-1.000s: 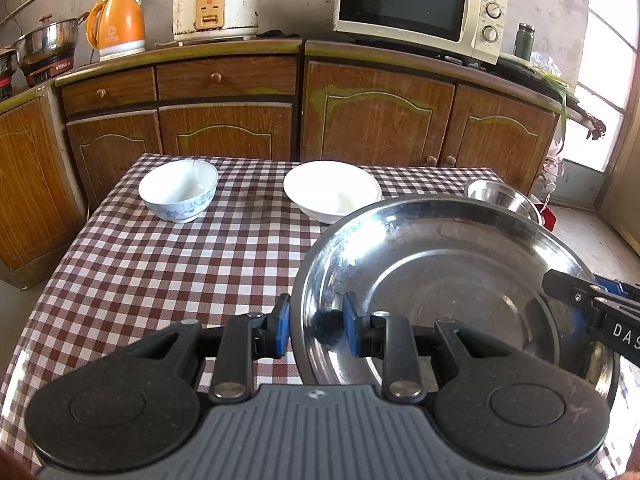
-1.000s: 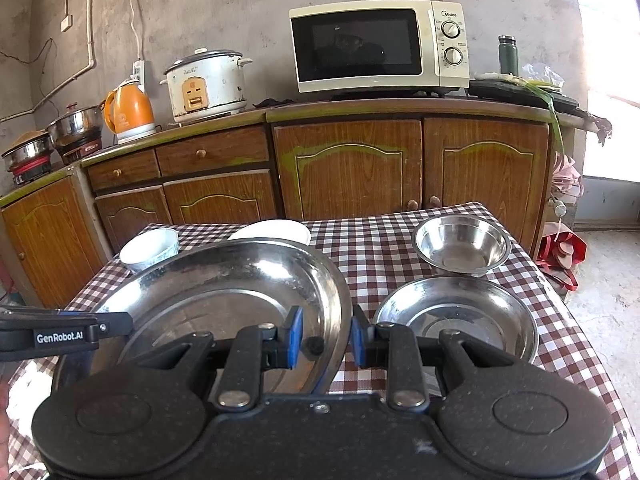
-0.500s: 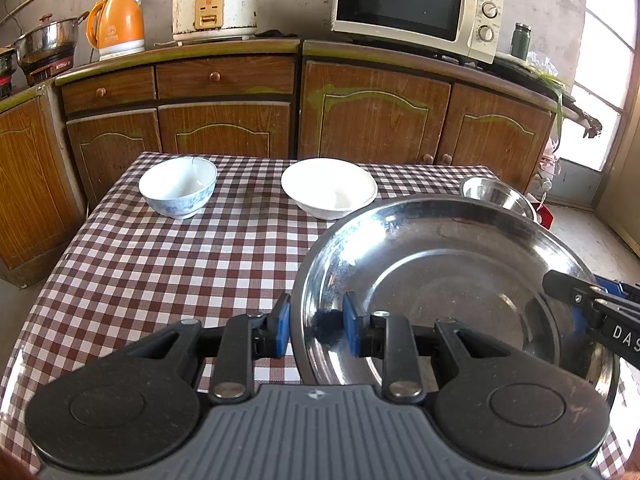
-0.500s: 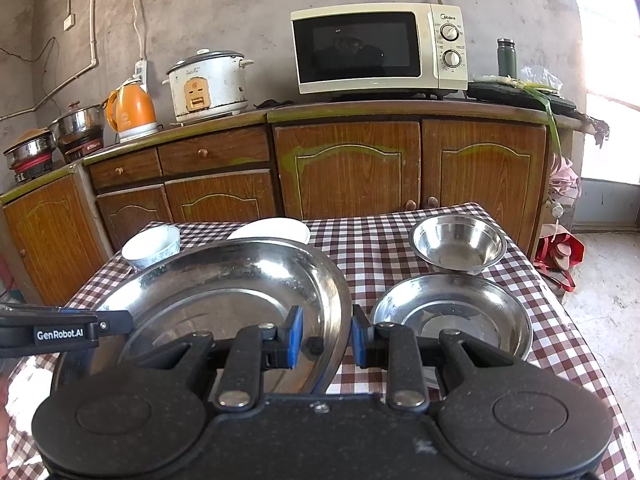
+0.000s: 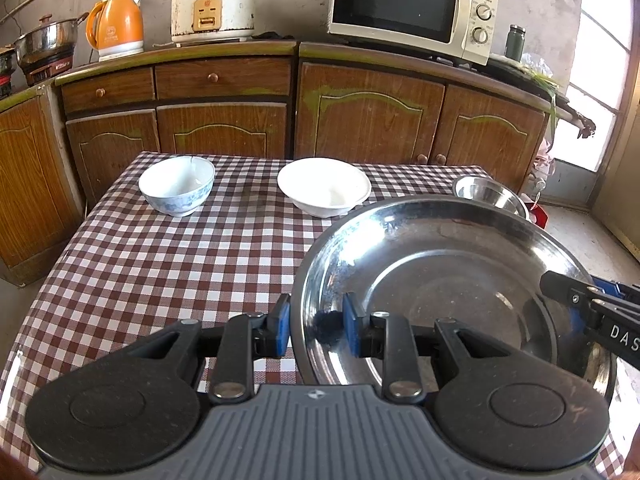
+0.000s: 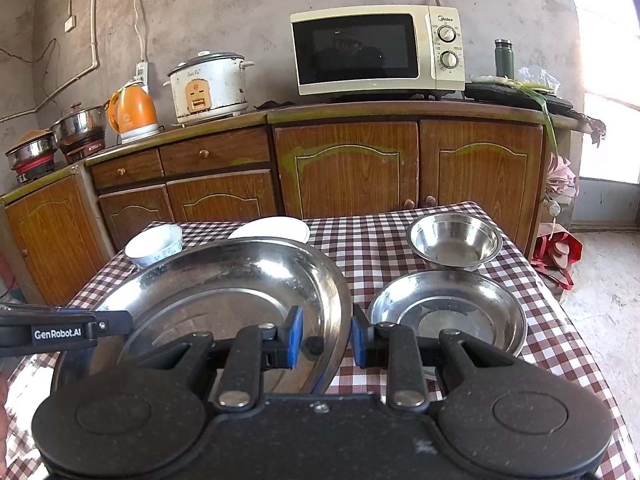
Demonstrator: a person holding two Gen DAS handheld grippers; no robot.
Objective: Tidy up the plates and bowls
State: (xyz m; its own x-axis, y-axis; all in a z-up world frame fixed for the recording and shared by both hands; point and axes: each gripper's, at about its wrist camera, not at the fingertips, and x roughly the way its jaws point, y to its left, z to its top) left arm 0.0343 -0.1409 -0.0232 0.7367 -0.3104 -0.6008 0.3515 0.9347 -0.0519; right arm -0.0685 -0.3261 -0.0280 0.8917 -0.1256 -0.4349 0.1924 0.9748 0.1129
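Two grippers pinch one large steel plate (image 5: 440, 280) by opposite rims: the left gripper (image 5: 316, 328) clamps its left edge, the right gripper (image 6: 324, 338) its right edge, holding it raised above the checked tablecloth (image 5: 160, 256). Beside it, on the table, sit a smaller steel plate (image 6: 446, 312) and a steel bowl (image 6: 454, 240); farther back stand a white bowl (image 5: 324, 192) and a blue-patterned bowl (image 5: 176, 184).
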